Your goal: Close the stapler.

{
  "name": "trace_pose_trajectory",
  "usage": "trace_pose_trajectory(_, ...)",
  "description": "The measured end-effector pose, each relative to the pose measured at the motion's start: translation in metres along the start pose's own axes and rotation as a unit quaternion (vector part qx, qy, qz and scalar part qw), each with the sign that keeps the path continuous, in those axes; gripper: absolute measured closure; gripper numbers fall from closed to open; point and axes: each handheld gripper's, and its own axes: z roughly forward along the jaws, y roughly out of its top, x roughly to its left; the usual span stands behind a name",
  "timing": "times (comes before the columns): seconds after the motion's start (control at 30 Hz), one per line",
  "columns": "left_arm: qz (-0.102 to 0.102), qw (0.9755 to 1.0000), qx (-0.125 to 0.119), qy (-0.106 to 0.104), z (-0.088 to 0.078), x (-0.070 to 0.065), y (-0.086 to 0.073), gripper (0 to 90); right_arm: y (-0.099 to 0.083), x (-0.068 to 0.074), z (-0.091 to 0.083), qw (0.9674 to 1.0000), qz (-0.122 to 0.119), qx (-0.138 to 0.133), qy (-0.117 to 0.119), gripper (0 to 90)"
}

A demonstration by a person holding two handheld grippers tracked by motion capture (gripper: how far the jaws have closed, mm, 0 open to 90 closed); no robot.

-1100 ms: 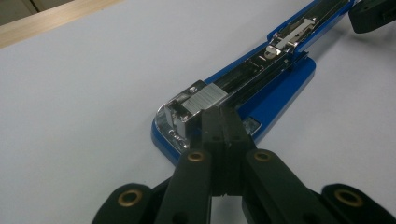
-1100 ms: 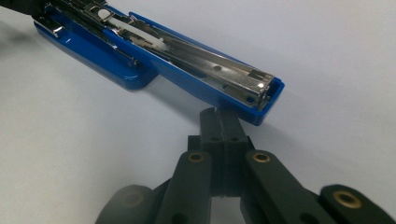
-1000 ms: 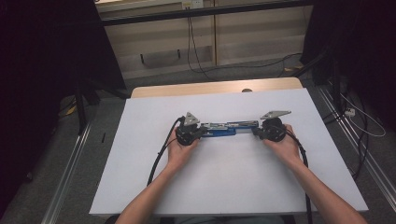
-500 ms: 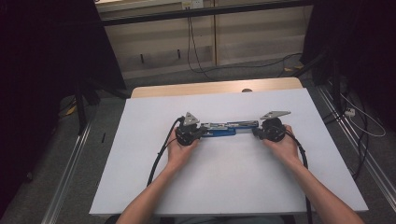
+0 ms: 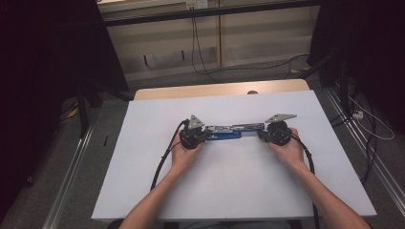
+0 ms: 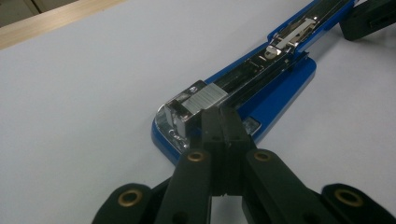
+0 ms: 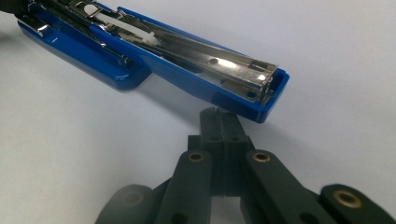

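A blue stapler lies swung open flat on the white tabletop, its chrome magazine facing up. My left gripper is at the stapler's left end. In the left gripper view its jaws are pressed together with nothing between them, their tips at the metal head of the stapler's base. My right gripper is at the right end. In the right gripper view its jaws are also shut and empty, just short of the end of the opened blue top arm. A hand holds each gripper.
The white sheet covers a wooden table whose far edge shows at the back. A black cable trails from the left gripper toward the near edge, another from the right. Metal rails and floor cables flank the table.
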Motion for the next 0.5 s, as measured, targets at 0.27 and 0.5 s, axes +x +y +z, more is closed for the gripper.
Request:
trace_pose_trajectory(0.27, -0.008, 1.0, 0.0, -0.004, -0.0003, 0.0012, -0.0002, 90.0, -0.0006, 0.0004, 0.0005, 1.0, 0.001, -0.004, -0.002, 90.0)
trace_pose_trajectory(0.5, -0.012, 0.9999, 0.0, -0.005, -0.0004, 0.0011, -0.0002, 90.0, -0.0007, 0.0002, 0.0004, 1.0, 0.003, -0.009, -0.003, 90.0)
